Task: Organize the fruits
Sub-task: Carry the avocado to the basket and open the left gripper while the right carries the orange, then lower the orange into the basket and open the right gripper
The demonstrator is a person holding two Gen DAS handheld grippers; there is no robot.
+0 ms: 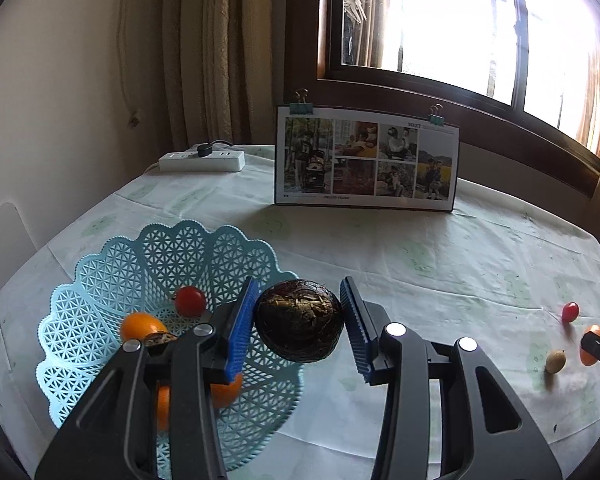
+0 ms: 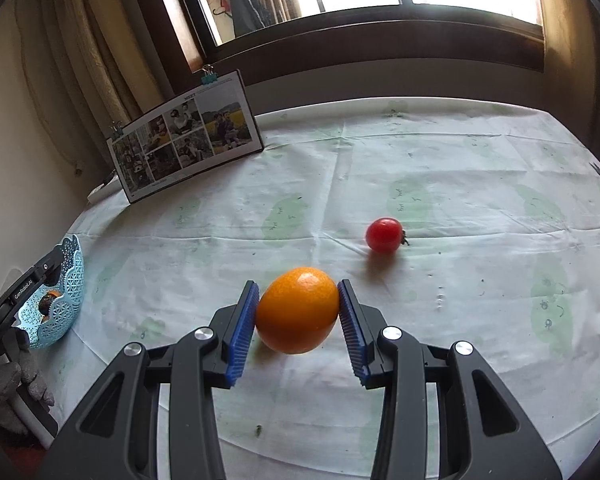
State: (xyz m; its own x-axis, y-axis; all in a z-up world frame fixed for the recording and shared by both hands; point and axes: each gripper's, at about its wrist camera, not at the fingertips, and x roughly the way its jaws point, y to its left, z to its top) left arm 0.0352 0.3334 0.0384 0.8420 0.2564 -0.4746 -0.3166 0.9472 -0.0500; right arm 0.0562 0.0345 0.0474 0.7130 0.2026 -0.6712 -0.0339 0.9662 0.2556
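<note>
Fruits: your left tongs (image 1: pixel 300 326) clamp a dark brown fruit (image 1: pixel 299 320) above the blue basket's (image 1: pixel 100 280) rim. Your right tongs (image 2: pixel 298 312) clamp an orange (image 2: pixel 297 309) near a red tomato (image 2: pixel 384 234) on the desk (image 2: pixel 460 160).

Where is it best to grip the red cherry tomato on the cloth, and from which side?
Probably grip the red cherry tomato across its round middle, coming from above. Its stem points right, so close the fingers on the near and far smooth sides.

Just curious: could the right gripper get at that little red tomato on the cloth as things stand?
Probably not yet: the right gripper already holds an orange fruit. The red tomato lies unobstructed just beyond.
</note>
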